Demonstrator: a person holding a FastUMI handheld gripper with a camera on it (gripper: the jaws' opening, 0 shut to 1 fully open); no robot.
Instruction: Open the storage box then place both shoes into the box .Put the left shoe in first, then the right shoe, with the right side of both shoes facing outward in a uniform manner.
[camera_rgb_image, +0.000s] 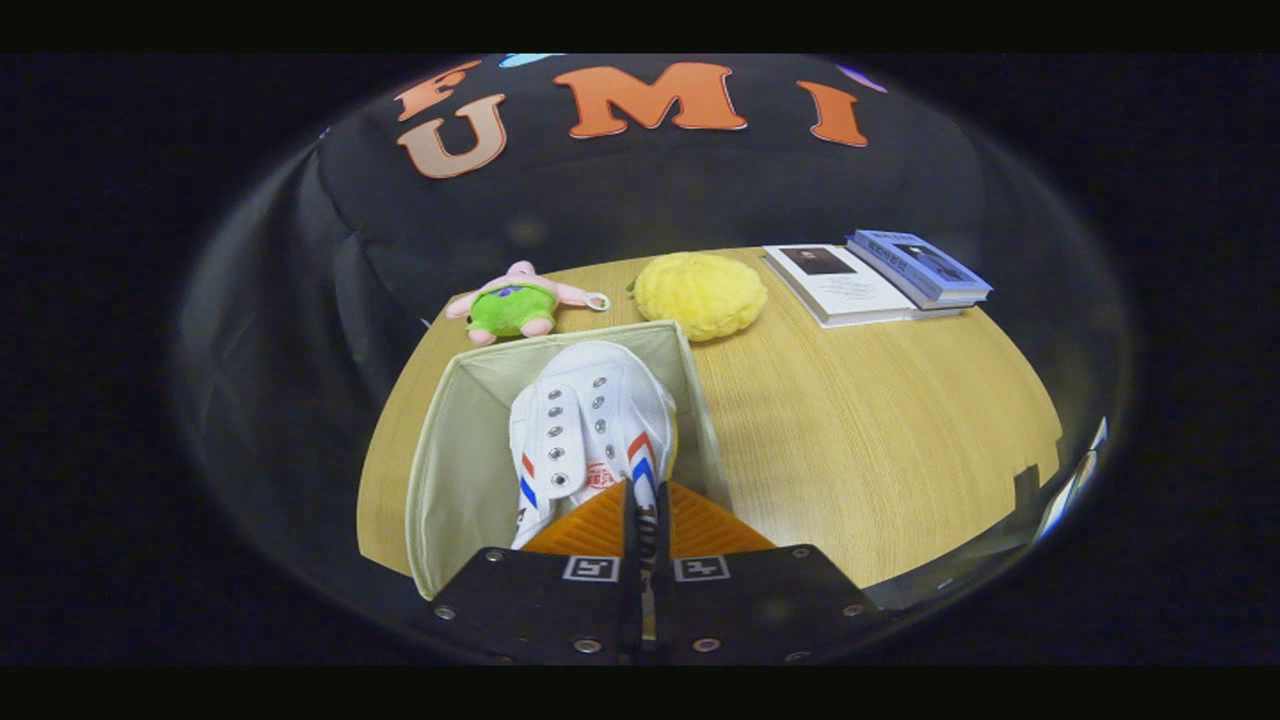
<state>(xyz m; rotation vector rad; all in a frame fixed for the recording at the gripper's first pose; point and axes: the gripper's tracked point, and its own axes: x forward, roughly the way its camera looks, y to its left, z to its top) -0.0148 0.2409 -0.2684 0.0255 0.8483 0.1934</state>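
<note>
A white canvas shoe (592, 415) with red and blue stripes on its sides hangs with its toe pointing away from me, inside the open beige fabric storage box (455, 450). My gripper (645, 492) is shut on the shoe's heel edge, and a thin strip of the shoe shows between the two fingers (590, 528). The shoe lies toward the right wall of the box, while the left part of the box shows bare lining. The heel and sole are hidden behind my fingers.
The box stands on a wooden table (880, 440). Beyond it lie a pink and green plush toy (515, 303), a yellow fluffy cushion (700, 292) and stacked books (880, 275) at the far right. Bare table spreads right of the box.
</note>
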